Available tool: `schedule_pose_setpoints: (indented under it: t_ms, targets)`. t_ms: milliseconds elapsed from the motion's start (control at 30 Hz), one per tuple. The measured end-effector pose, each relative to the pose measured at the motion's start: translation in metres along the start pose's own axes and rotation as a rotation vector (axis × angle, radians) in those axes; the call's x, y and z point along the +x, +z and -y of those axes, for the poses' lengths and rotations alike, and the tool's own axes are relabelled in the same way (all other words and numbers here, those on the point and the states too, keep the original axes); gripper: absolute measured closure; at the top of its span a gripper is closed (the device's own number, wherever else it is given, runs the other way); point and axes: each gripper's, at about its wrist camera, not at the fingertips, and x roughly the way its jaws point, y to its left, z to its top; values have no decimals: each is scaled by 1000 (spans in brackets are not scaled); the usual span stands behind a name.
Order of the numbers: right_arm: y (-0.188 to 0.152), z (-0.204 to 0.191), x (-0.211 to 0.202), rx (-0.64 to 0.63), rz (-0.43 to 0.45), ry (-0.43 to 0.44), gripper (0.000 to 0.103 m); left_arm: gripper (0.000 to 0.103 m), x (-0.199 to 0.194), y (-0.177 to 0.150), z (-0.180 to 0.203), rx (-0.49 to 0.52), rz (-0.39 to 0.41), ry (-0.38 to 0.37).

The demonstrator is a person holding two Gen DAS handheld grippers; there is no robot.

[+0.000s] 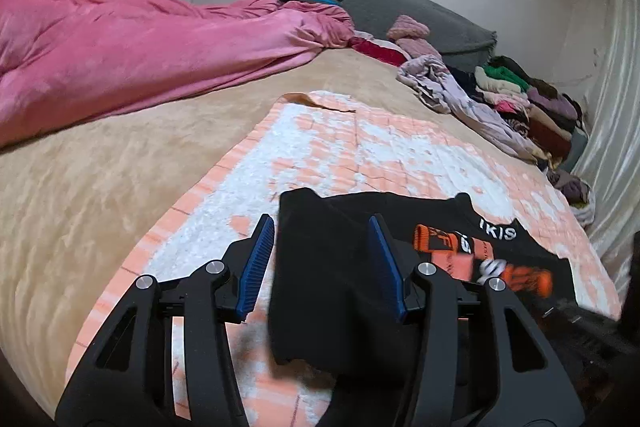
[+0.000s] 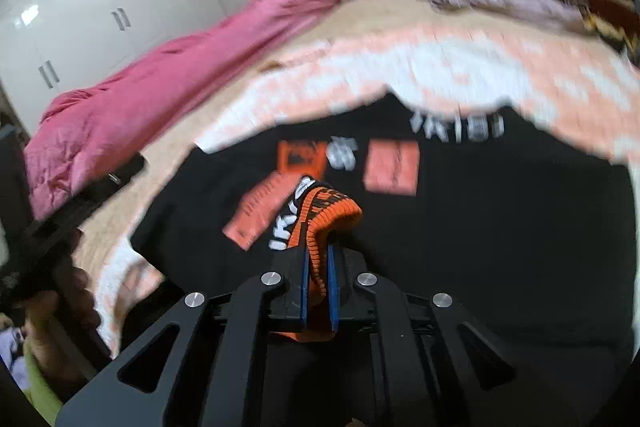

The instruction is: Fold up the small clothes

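Observation:
A small black garment [image 1: 332, 267] with orange and white print lies on the peach-and-white quilted mat [image 1: 320, 147] on the bed. My left gripper [image 1: 322, 231] is open, its blue pads on either side of a folded black part of the garment, not pinching it. In the right wrist view the same black garment [image 2: 480, 207] spreads over the mat [image 2: 460, 75]. My right gripper [image 2: 318, 259] is shut on the garment's orange ribbed cuff [image 2: 332, 215], held above the black cloth. The right view is blurred by motion.
A pink duvet [image 1: 140, 51] lies along the left of the beige bed [image 1: 80, 207]. A grey headboard cushion [image 1: 360, 3] is at the back. A heap of mixed clothes [image 1: 512, 99] lines the right side by the curtain [image 1: 616, 147]. White wardrobes [image 2: 88, 7] stand behind.

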Motion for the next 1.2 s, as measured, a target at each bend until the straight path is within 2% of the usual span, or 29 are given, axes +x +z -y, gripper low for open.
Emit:
schedule_pose_setpoints:
  t_ms: [133, 233, 300, 433, 600, 800, 900, 1067, 1200]
  targets:
    - [27, 3, -31, -40, 97, -21, 96, 62, -2, 1, -3, -5, 7, 10]
    - [44, 25, -60, -55, 160, -101, 97, 62, -1, -1, -1, 5, 2, 5]
    - [46, 42, -72, -49, 166, -151, 97, 62, 0, -3, 3, 18, -6, -4]
    - [43, 89, -83, -4, 120, -267, 97, 62, 2, -7, 16, 63, -17, -16]
    - [18, 131, -69, 65, 23, -317, 96, 62, 10, -11, 39, 139, -47, -39]
    - [-2, 142, -47, 109, -30, -335, 95, 62, 36, -15, 91, 272, -110, -96]
    - [-5, 144, -42, 114, -40, -348, 95, 50, 58, -23, 108, 323, -168, -106]
    - [-9, 149, -34, 83, -62, -423, 92, 50, 90, -42, 105, 329, -272, -87]
    - [-15, 159, -31, 70, -80, -518, 90, 50, 87, -42, 101, 315, -268, -106]
